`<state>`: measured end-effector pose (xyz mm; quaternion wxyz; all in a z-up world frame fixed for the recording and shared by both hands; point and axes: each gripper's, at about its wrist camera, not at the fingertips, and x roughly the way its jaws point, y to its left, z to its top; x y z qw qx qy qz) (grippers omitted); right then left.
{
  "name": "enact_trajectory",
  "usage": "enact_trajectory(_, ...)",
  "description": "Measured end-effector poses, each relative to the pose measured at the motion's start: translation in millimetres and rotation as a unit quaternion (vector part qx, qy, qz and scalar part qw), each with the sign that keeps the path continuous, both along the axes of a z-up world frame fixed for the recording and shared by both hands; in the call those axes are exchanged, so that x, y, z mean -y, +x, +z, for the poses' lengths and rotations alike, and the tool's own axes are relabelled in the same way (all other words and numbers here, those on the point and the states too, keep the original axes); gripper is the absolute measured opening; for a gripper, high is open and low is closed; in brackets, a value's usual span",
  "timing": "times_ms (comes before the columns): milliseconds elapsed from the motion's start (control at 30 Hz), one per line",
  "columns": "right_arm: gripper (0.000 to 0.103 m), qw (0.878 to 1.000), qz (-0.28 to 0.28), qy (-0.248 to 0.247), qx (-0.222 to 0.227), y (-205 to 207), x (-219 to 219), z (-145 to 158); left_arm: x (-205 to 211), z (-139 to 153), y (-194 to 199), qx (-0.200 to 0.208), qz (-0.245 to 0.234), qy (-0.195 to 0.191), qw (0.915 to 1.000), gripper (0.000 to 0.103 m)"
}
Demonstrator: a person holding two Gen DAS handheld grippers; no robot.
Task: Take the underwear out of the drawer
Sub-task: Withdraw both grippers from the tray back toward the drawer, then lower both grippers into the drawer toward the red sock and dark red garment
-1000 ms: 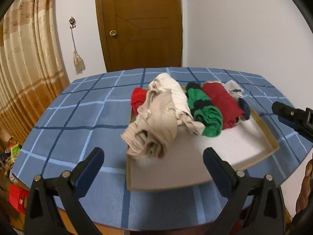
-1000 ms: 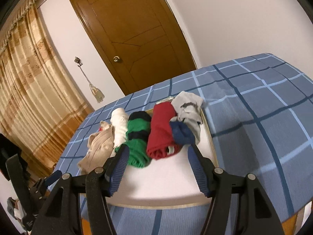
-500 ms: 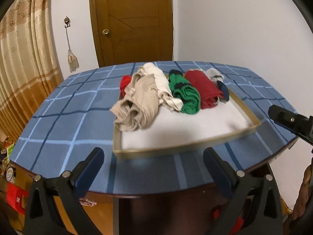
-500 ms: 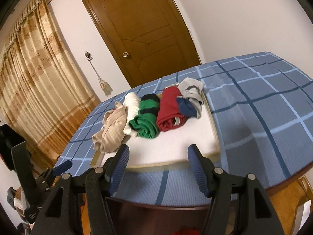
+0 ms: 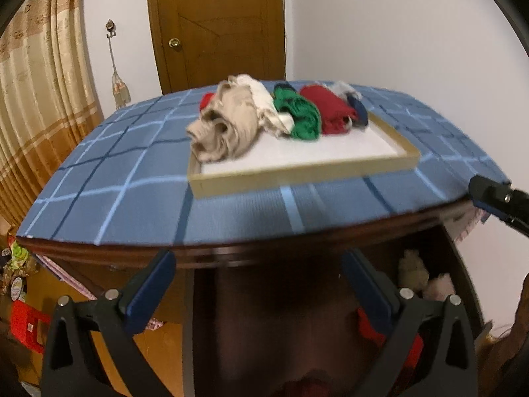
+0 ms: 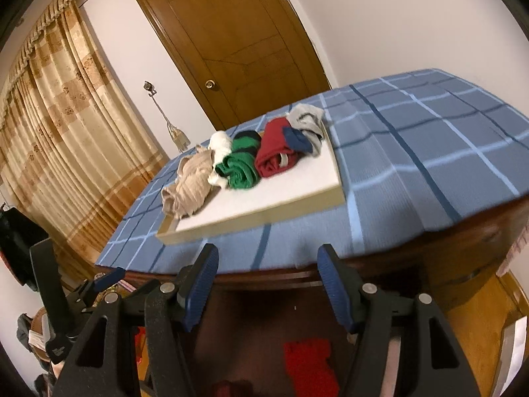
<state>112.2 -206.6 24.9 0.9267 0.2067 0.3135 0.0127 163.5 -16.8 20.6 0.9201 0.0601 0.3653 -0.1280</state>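
On the tray [image 5: 299,173], rolled underwear [image 5: 305,112] lengthwise toward the door [image 5: 218,23]

Tray [image 5: 297,174] on table [image 5: 132,211], near its front edge. Underwear [image 5: 264,112] rowed across tray's rear half; front half bare. Door [image 5: 215,26] behind table, curtain [image 5: 36,99] left.

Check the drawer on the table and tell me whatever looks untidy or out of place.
The beige underwear is loose and crumpled, slumping over the left rim of the drawer onto the blue checked tablecloth. The green roll and red roll lie rolled inside. Nothing looks spilled or damaged.
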Motion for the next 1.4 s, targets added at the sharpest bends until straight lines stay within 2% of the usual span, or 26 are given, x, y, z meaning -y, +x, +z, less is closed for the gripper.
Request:
enact_trajectory(133,0.065,1.0,-0.007,0.002,-0.012,-18,-1,-15,6,-21,-14,-0.022,-0.012,0.014,0.9996,0.103)
enact_trajectory(333,0.065,0.999,-0.009,0.009,-0.039,-38,-1,-45,3,-46,-27,-0.062,-0.012,0.003,0.998,0.103)
enact_trajectory(700,0.065,0.996,-0.017,0.021,-0.082,-70,1,-92,0,-71,-53,-0.085,-0.017,0.011,0.9961,0.103)
enact_trajectory(1100,0.065,0.994,-0.011,0.017,-0.109,-87,-9,-121,-3,-100,-65,-0.111,-0.024,0.015,0.9934,0.102)
enact_trajectory(1233,0.065,0.992,0.003,0.007,-0.123,-84,-16,-125,-8,-111,-64,-0.13,-0.024,0.018,0.991,0.102)
enact_trajectory(1400,0.065,0.988,0.025,-0.001,-0.15,-72,-20,-126,-18,-116,-58,-0.154,-0.018,0.002,0.988,0.102)
